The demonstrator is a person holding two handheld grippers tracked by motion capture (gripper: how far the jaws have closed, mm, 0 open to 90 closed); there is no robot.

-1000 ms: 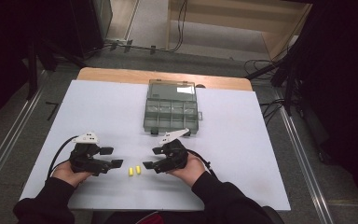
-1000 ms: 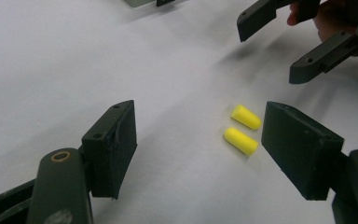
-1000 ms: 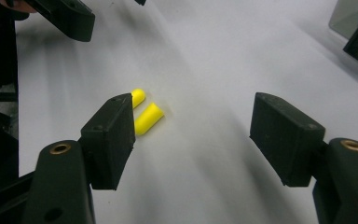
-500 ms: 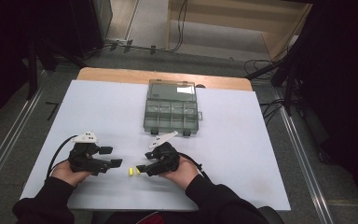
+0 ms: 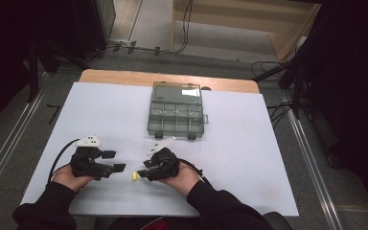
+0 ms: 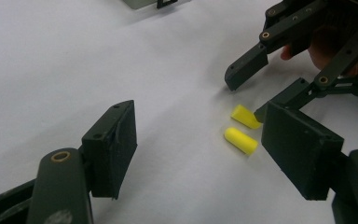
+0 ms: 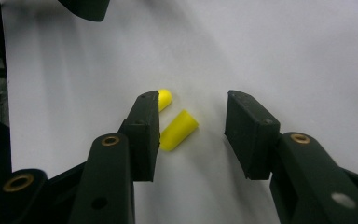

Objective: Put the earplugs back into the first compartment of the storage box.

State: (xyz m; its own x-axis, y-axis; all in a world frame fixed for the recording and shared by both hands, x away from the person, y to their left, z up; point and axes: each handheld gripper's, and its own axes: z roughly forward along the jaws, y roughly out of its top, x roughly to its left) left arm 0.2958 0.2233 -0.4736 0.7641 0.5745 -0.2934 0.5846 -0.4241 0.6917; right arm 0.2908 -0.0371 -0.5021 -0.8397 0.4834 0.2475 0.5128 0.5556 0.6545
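A white sheet covers the wooden counter (image 5: pixel 124 76); grey floor and cables surround it. Ahead of both tongs sits a compartment box (image 5: pixel 176 114). Left tongs (image 5: pixel 113 161) gape empty; right tongs (image 5: pixel 143 170), just closing, straddle a yellow earplug (image 7: pixel 178 130) without pressing it.

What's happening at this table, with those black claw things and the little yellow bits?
A person holds a two-jaw gripper in each hand over a white table. The right gripper has just been closing its jaws around one yellow foam earplug, which lies between the pads, not yet pinched. A second earplug lies right beside it. The left gripper waits open nearby. A grey compartment box sits farther back.
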